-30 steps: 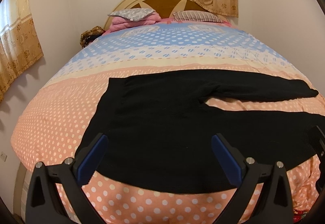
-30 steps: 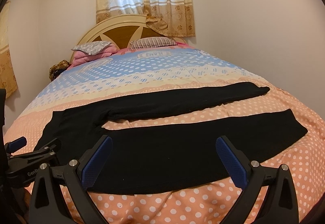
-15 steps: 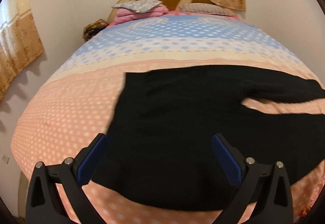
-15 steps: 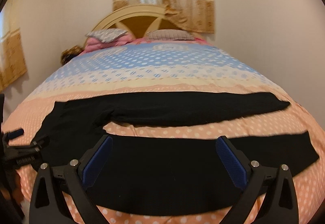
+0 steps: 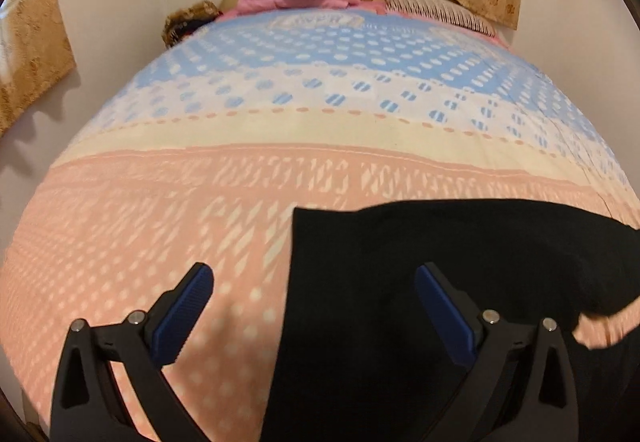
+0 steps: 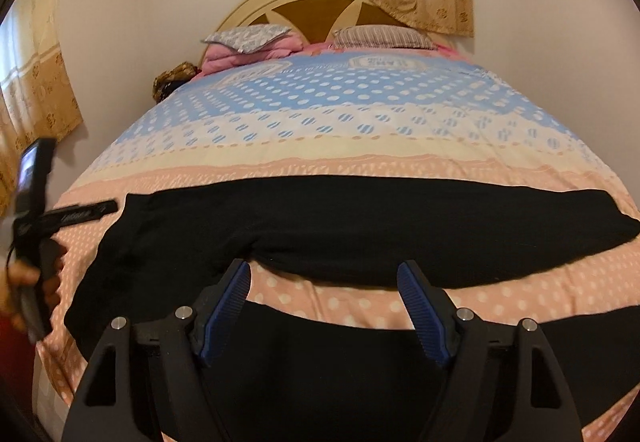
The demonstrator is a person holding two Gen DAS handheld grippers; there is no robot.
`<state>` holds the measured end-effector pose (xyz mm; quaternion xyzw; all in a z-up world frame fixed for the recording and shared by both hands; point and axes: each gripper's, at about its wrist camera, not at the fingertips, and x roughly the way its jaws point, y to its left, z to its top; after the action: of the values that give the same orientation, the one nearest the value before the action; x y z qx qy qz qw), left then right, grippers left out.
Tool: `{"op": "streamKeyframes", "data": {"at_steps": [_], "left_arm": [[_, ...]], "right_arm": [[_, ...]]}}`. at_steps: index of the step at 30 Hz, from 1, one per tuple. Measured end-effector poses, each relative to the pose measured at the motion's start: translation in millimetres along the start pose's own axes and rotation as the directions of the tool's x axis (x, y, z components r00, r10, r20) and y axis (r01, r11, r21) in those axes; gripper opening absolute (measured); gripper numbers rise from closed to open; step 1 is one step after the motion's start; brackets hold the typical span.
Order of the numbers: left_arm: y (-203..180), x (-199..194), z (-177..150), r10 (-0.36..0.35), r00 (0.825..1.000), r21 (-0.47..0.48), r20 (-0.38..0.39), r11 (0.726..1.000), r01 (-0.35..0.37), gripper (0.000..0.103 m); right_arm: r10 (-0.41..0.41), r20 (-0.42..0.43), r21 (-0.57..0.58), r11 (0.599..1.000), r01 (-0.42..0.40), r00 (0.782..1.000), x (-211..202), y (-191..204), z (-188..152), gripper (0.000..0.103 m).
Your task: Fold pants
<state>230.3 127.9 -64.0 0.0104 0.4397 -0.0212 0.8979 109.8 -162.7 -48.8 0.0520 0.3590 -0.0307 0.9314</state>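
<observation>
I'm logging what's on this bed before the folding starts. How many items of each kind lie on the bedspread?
Black pants: 1
Pillows: 2, a grey patterned pillow and a striped pillow
Folded pink blanket: 1
Total: 4
</observation>
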Motion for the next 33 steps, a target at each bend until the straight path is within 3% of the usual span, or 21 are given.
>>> {"op": "streamKeyframes", "data": {"at_steps": [9,13,23,26,31,33], "left_arm": [[4.4,57.5,6.8,-0.059,0.989,-0.061,-0.135,0.997,0.051,0.077],[-1.6,59.8,6.6,-0.018,0.994,-0.018,-0.11,1.0,0.016,0.076],[-8.9,62.1,10.2,-0.023,0.996,-0.001,-0.083,1.0,0.023,0.05],[-16.0,63.7,13.3,-0.029,0.996,0.025,-0.088,0.999,0.031,0.041],[-15.2,63.4,15.7,-0.051,0.992,0.024,-0.113,0.998,0.054,0.037],[-14.5,66.5,17.2,-0.065,0.991,0.017,-0.114,0.998,0.067,0.039]], "right_arm": [[-0.023,-0.033,-0.063,0.998,0.021,0.999,23.5,4.0,8.5,0.077],[-0.051,-0.035,-0.103,0.994,0.047,0.998,37.3,-0.2,23.8,0.077],[0.034,-0.137,-0.122,0.991,-0.051,0.99,97.2,-14.0,74.2,0.077],[0.014,-0.175,-0.13,0.991,-0.037,0.984,123.3,-21.3,81.6,0.077],[-0.01,-0.207,-0.213,0.977,-0.035,0.978,157.2,-23.8,95.3,0.077],[0.042,-0.224,-0.203,0.975,-0.088,0.974,167.6,-25.8,102.9,0.077]]}}
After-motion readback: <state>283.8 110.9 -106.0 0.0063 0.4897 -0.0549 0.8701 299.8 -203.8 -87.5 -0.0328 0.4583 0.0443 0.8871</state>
